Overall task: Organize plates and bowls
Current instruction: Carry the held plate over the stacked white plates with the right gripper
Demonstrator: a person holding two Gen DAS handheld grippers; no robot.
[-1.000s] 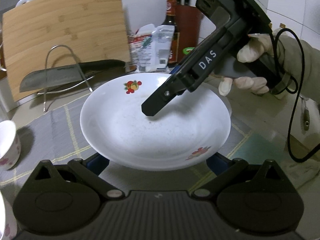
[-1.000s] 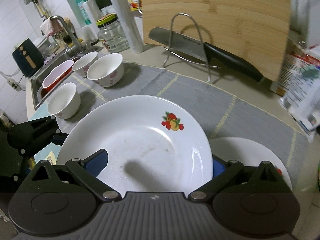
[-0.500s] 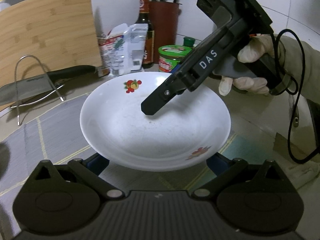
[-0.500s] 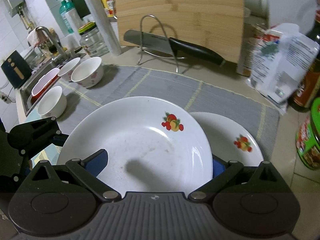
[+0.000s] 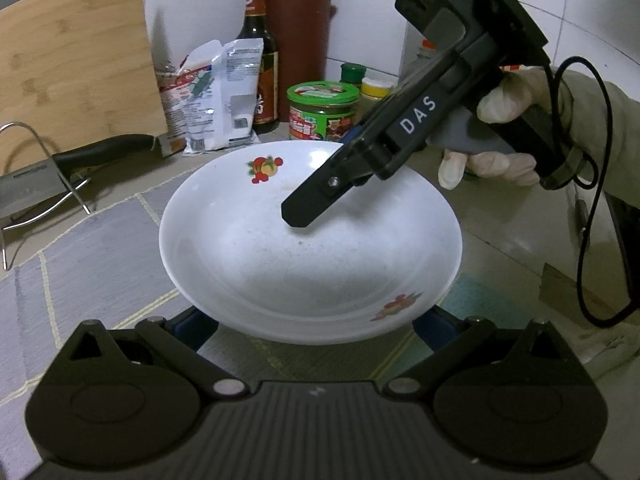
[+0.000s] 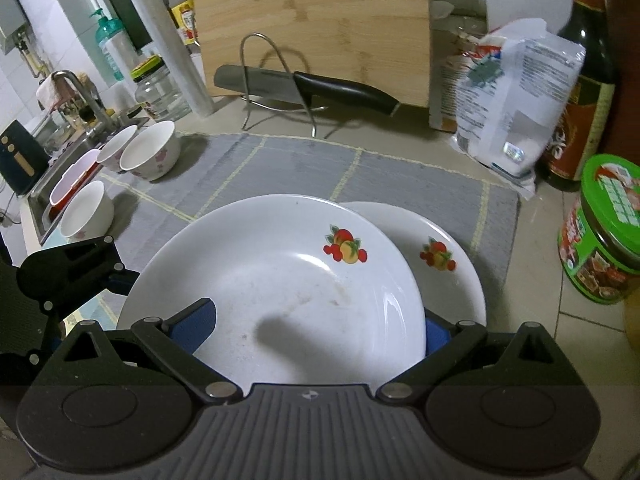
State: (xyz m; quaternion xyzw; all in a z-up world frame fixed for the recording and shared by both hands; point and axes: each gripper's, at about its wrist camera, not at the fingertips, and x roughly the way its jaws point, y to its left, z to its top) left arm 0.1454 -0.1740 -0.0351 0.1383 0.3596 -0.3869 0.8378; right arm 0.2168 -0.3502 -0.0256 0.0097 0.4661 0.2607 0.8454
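Note:
A white deep plate [image 5: 312, 264] with fruit prints hangs above the counter between both grippers. My left gripper [image 5: 314, 326] has its fingers spread wide under the plate's near rim, their tips hidden. My right gripper [image 6: 316, 328] is tilted and shut on the plate [image 6: 280, 280]: one finger [image 5: 304, 212] presses inside it and the other passes beneath. A second matching plate [image 6: 444, 264] lies on the grey mat [image 6: 304, 168], partly under the held plate's right side. Three white bowls [image 6: 150, 156] stand at the mat's left end.
A knife on a wire stand [image 6: 304, 88] and a bamboo board [image 6: 316, 24] stand behind the mat. A bag [image 6: 516, 96], a dark bottle [image 5: 260, 64] and a green jar [image 6: 604, 232] crowd the right. The sink [image 6: 60, 148] lies far left. A gloved hand [image 5: 504, 128] holds the right gripper.
Both grippers have carried the plate to the right along the counter. The bowls have slid away to the left, and the second plate has come into view under the held one.

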